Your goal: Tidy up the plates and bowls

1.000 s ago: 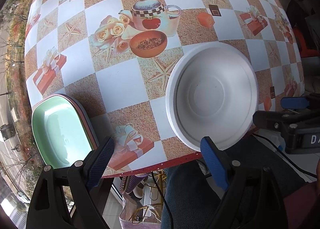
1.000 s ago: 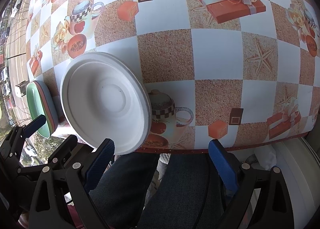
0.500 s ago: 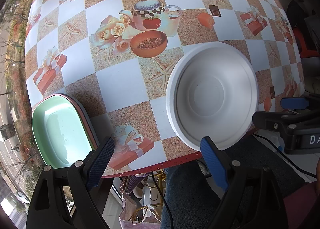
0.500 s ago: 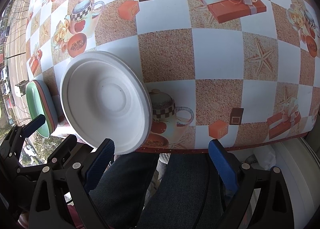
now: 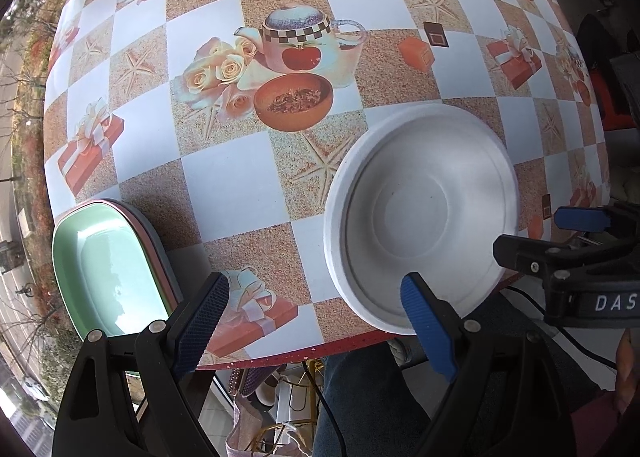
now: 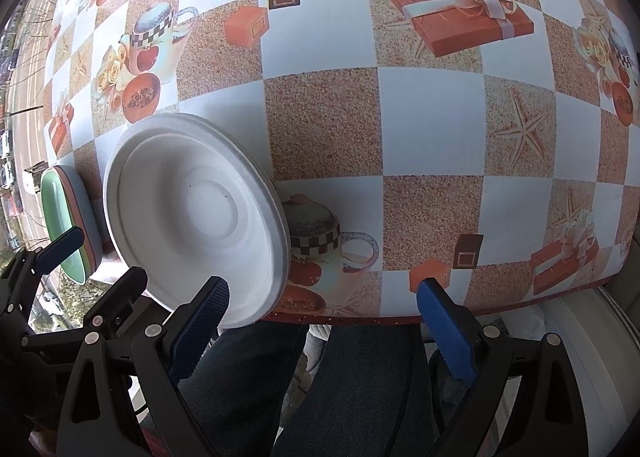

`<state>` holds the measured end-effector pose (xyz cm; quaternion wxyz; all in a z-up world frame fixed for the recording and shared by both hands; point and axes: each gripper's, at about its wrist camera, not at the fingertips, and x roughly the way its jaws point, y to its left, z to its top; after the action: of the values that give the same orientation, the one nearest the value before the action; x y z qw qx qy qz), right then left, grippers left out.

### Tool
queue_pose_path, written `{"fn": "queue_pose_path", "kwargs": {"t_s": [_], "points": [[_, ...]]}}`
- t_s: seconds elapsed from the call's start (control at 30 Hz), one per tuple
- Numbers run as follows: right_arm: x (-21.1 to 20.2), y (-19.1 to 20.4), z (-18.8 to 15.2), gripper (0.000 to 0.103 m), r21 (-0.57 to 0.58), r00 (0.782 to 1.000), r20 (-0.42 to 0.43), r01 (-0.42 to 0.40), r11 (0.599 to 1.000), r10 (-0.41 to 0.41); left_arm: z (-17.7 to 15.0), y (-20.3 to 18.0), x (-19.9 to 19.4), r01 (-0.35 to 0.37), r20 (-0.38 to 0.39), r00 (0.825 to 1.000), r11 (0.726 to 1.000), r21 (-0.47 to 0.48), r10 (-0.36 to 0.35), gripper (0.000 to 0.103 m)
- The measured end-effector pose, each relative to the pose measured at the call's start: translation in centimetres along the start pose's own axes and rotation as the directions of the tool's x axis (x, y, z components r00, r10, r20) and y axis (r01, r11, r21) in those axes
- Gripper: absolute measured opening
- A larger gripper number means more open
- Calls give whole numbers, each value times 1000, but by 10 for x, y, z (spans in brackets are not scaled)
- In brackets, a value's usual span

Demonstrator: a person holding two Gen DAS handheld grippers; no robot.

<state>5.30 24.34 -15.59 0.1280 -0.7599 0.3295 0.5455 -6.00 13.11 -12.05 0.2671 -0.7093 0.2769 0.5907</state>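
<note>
Two grippers, left (image 5: 314, 327) and right (image 6: 322, 323), both gape wide, empty. White pulp bowl (image 5: 422, 217) at table edge, 3 o'clock of stacked plates (image 5: 108, 269): light, flimsy; pinch your side's overhanging rim.

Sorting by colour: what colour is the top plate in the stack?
Mint green top plate; clearest in the left wrist view.

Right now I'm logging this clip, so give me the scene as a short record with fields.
surface: table with a checked printed cloth
white bowl: upright, at the near edge, overhanging it
stacked plates: green on top, left of the bowl, apart from it
left tongs: open, holding nothing
right tongs: open, holding nothing
</note>
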Motion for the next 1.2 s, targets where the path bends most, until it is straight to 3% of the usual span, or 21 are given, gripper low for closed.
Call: {"fn": "queue_pose_path", "kwargs": {"t_s": [0.47,0.57,0.67,0.77,1.2], "points": [[36,-17,15,97,-13,996,72,56,998,-55,4,0,51,-2,6,1000,996,-90,3,90],[40,-18,17,102,-7,995,78,67,998,-66,3,-1,56,-32,23,999,995,-90,35,101],[42,-13,17,102,-45,992,92,87,995,-83,1,2,58,-12,41,999,996,-86,16,103],[44,-17,18,103,-39,994,85,77,996,-74,-1,7,63,20,34,999,994,-105,-16,103],[48,-6,38,103,-6,997,41,69,998,-69,0,8,68,21,-24,999,994,-111,-24,103]]}}
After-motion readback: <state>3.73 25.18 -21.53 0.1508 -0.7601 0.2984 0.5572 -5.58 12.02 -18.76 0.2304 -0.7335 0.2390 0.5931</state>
